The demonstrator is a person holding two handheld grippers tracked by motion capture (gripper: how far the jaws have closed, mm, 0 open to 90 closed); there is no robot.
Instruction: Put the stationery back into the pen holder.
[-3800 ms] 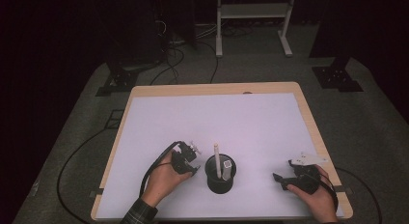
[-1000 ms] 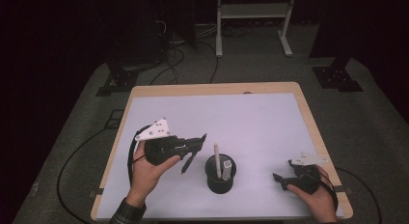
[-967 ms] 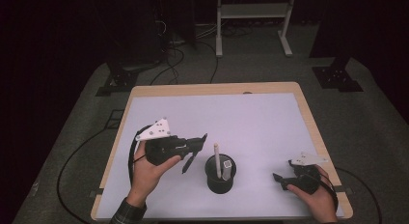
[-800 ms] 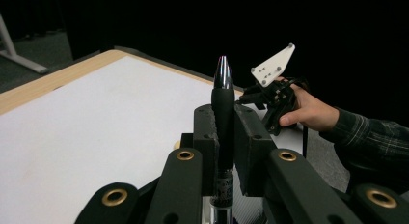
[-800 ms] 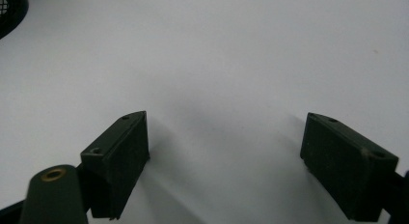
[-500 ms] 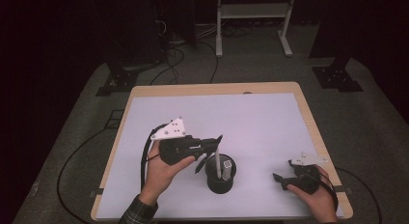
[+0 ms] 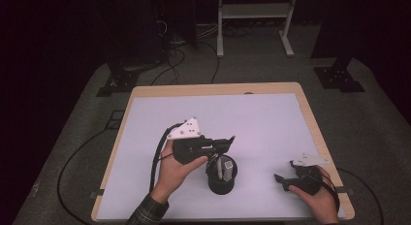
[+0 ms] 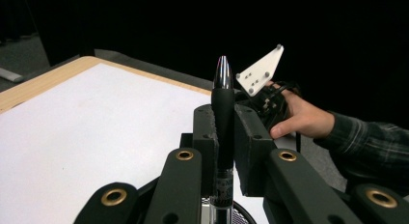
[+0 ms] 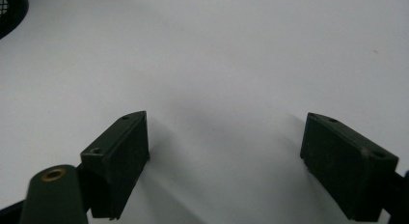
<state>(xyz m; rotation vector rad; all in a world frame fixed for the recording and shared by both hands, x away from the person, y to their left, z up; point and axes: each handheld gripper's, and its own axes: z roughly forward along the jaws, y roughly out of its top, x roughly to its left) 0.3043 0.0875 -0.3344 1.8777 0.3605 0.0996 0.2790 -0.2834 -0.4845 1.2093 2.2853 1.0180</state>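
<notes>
While clamped in the left gripper (image 8: 223,137), pen (image 8: 222,132) upright between the two pads, rounded silver tip uppermost, lower end dipping toward the mesh cup (image 7: 222,176) beneath. Seen from the high view: left gripper (image 7: 220,146) held level directly above that black cup, near the front middle of the white worktop (image 7: 271,118); a pale stick standing inside the cup. Right gripper (image 9: 224,161) released, jaws wide apart with bare worktop between, resting low at the front right corner (image 7: 283,180), well apart from cup and pen.
</notes>
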